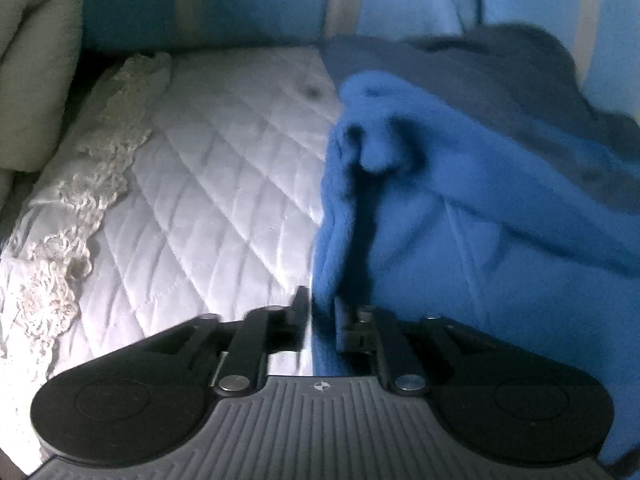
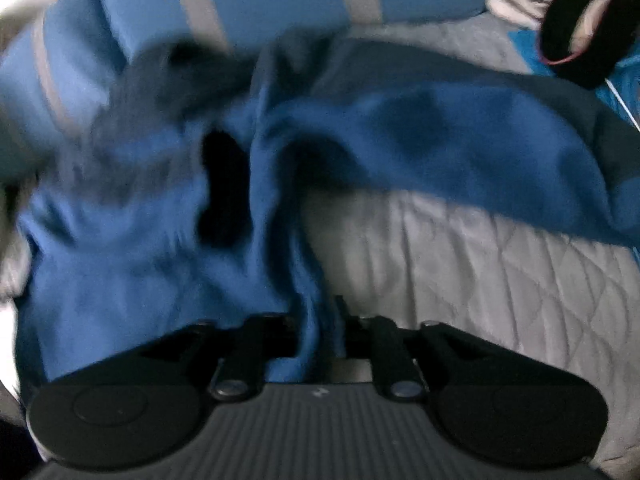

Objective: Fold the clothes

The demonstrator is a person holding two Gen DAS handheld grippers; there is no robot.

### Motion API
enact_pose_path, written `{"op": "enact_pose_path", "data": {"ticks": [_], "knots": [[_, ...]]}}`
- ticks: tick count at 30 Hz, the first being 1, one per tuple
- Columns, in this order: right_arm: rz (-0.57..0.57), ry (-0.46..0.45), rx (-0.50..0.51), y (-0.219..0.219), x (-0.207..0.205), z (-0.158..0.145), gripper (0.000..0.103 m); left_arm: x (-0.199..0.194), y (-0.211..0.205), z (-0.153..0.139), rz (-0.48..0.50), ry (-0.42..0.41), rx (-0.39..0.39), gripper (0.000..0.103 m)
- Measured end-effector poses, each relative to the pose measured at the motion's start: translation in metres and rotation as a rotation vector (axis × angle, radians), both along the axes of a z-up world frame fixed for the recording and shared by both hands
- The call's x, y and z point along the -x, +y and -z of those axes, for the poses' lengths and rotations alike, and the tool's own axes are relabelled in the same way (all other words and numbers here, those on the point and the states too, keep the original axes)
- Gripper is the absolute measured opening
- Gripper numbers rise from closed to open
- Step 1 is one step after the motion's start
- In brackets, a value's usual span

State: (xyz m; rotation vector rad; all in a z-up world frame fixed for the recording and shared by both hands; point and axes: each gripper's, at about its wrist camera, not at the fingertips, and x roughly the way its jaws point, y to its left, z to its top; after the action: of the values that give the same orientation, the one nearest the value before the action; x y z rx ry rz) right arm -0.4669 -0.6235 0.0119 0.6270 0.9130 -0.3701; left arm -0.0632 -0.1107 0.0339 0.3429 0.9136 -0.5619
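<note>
Blue fleece garment (image 1: 460,208) is still a rumpled heap mid-frame on the quilted bed (image 1: 224,184), so no fold yet. My left hand-held gripper (image 1: 320,308) and right hand-held gripper (image 2: 320,320) are both part open, with cloth loose between their jaws.

A: How is the light?
B: Dim and bluish. In the left view, glare shines on the white quilt (image 1: 224,184).
A: Sharpness?
B: Soft throughout; the blue garment (image 2: 132,208) smears with motion blur, edges curve, corners darken.
</note>
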Motion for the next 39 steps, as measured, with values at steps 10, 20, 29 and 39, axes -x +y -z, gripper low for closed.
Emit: {"op": "enact_pose_path", "data": {"ticks": [10, 20, 29, 39], "knots": [[0.340, -0.315, -0.432, -0.055, -0.009, 0.043, 0.070, -0.002, -0.017, -0.006, -0.043, -0.034, 0.103, 0.064], [0.442, -0.346, -0.428, -0.076, -0.033, 0.066, 0.019, -0.004, -0.026, 0.007, -0.022, -0.053, 0.060, 0.064], [0.371, -0.434, 0.048, -0.083, -0.040, 0.014, 0.001, -0.005, -0.035, 0.010, -0.007, -0.048, 0.062, 0.064], [0.247, -0.364, -0.045, -0.063, -0.033, 0.007, 0.060, -0.005, -0.037, 0.007, -0.017, -0.059, 0.084, 0.064]]}}
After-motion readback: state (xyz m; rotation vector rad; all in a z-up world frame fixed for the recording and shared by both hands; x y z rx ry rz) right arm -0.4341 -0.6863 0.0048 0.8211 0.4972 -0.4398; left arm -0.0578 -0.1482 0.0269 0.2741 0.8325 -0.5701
